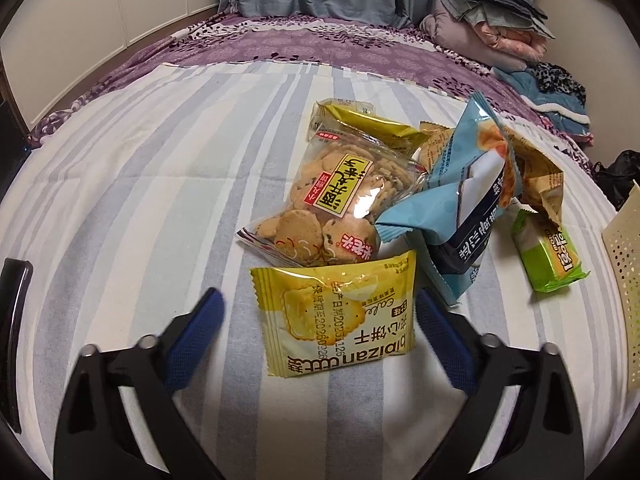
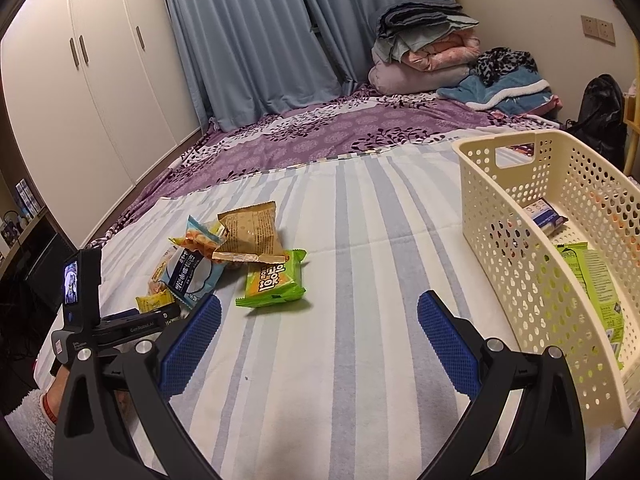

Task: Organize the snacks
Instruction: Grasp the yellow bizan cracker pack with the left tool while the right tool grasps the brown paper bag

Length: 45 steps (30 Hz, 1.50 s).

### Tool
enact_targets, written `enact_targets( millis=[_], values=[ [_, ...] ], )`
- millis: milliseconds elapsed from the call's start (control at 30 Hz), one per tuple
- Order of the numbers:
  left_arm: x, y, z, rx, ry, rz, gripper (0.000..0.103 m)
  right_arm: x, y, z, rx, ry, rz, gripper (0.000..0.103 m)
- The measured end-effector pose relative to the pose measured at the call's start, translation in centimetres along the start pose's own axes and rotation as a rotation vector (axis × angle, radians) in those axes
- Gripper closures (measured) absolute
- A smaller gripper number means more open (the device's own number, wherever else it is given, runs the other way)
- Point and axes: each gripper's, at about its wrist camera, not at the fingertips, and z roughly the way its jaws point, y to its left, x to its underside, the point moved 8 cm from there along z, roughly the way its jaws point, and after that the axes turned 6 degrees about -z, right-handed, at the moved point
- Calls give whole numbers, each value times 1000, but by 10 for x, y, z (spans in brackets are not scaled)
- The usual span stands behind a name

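Note:
A yellow biscuit packet (image 1: 336,316) lies flat on the striped sheet between the blue pads of my left gripper (image 1: 316,304). The jaws stand open: the right pad is close to the packet's edge and the left pad is well clear. Behind it is a pile with a clear bag of round crackers (image 1: 340,192), a blue bag (image 1: 460,208), a brown packet (image 1: 536,176) and a green packet (image 1: 552,256). My right gripper (image 2: 320,302) hovers open over bare sheet, nothing between its fingers, with the green packet (image 2: 276,280) just ahead. The cream perforated basket (image 2: 520,264) stands to its right.
The basket holds green packets (image 2: 596,284) and a small blue-white packet (image 2: 544,212). The left gripper's body and screen (image 2: 78,280) show at the lower left, above a fluffy white sleeve (image 2: 24,420). Folded quilts (image 2: 424,52), a backpack (image 2: 600,116) and a wardrobe (image 2: 100,80) lie beyond.

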Motion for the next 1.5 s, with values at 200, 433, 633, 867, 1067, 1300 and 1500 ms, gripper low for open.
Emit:
enact_targets(
  millis=[200, 433, 633, 867, 1067, 1300, 1500],
  values=[
    [1, 7, -8, 33, -10, 15, 39, -2, 7, 6, -6, 8, -12, 5],
    [5, 18, -19, 61, -13, 5, 52, -4, 17, 14, -14, 16, -33, 5],
    [6, 25, -26, 88, 2, 4, 51, -5, 27, 17, -25, 21, -54, 5],
    [23, 27, -32, 105, 40, 49, 31, -1, 32, 21, -29, 35, -62, 5],
    [32, 30, -40, 78, 31, 106, 26, 1, 33, 21, -34, 37, -64, 5],
    [36, 18, -37, 82, 54, 202, 26, 2, 33, 20, -33, 34, -62, 5],
    [33, 21, -30, 66, 59, 252, 54, 3, 28, 18, -24, 35, -52, 5]
  ],
)
